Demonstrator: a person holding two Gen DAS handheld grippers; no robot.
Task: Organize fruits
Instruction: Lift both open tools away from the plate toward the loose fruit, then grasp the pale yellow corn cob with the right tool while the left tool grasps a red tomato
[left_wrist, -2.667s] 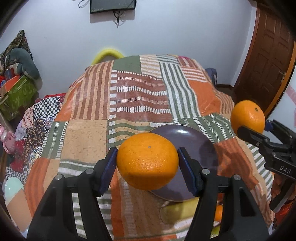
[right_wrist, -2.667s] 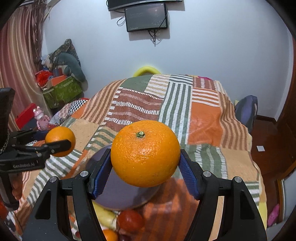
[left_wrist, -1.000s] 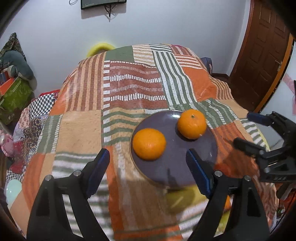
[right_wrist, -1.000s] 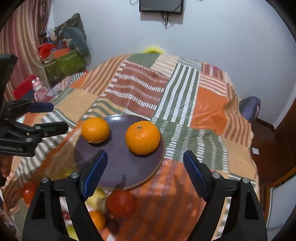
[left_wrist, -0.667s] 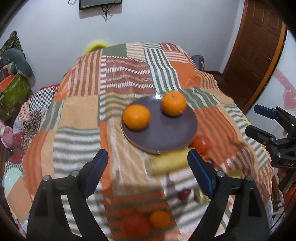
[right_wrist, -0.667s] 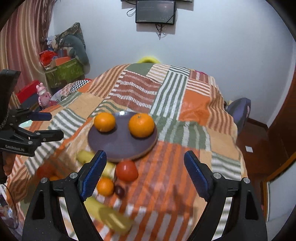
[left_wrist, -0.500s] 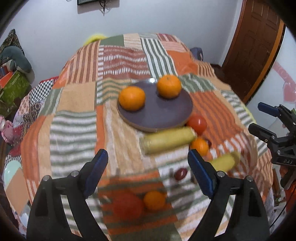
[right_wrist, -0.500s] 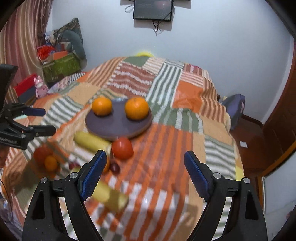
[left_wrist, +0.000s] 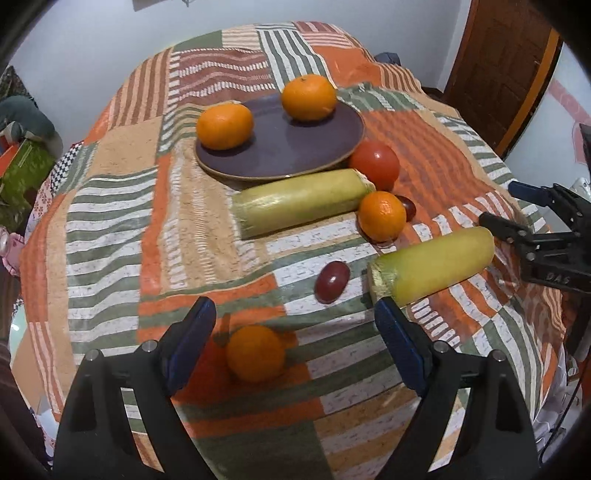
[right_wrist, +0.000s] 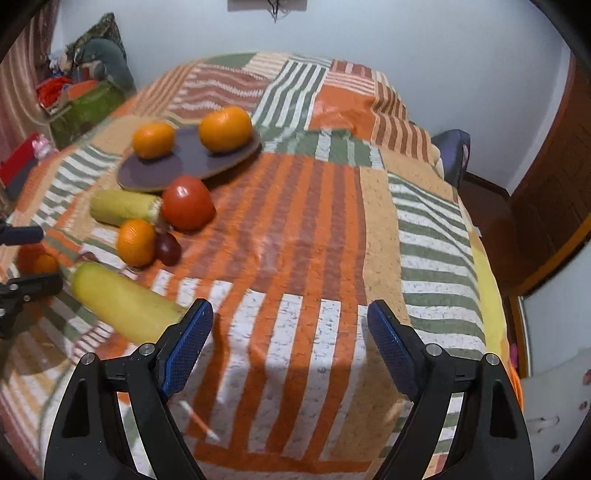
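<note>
Nearest in the left wrist view, the left tool (left_wrist: 295, 334) hangs with its jaws spread wide and nothing between them, above a small orange (left_wrist: 255, 352) that lies on the patchwork blanket (left_wrist: 110, 221) close to the near edge of the bed, with a red fruit partly hidden behind the left finger beside it. Just beyond and to the right lies a dark red grape (left_wrist: 332, 281), and right of that a yellow-green squash (left_wrist: 432, 266) lies slanted, its far end close to the right tool (left_wrist: 517, 210), which enters from the right with its jaws also apart and empty. In the right wrist view the right tool (right_wrist: 290, 341) hovers over a bare striped patch of blanket, the squash (right_wrist: 123, 301) at its left finger. Farther on, a second orange (left_wrist: 382, 216) sits touching the end of a paler green squash (left_wrist: 301, 201), with another dark grape (left_wrist: 406, 208) tucked just behind the orange and a red tomato (left_wrist: 375, 164) beside the squash's right end. Behind these, the dark purple plate (left_wrist: 295, 147) rests on the blanket, its near rim just beside the pale squash. On the plate sit two oranges, apart from each other: one at the left (left_wrist: 224, 125) and one at the far right (left_wrist: 308, 97).
</note>
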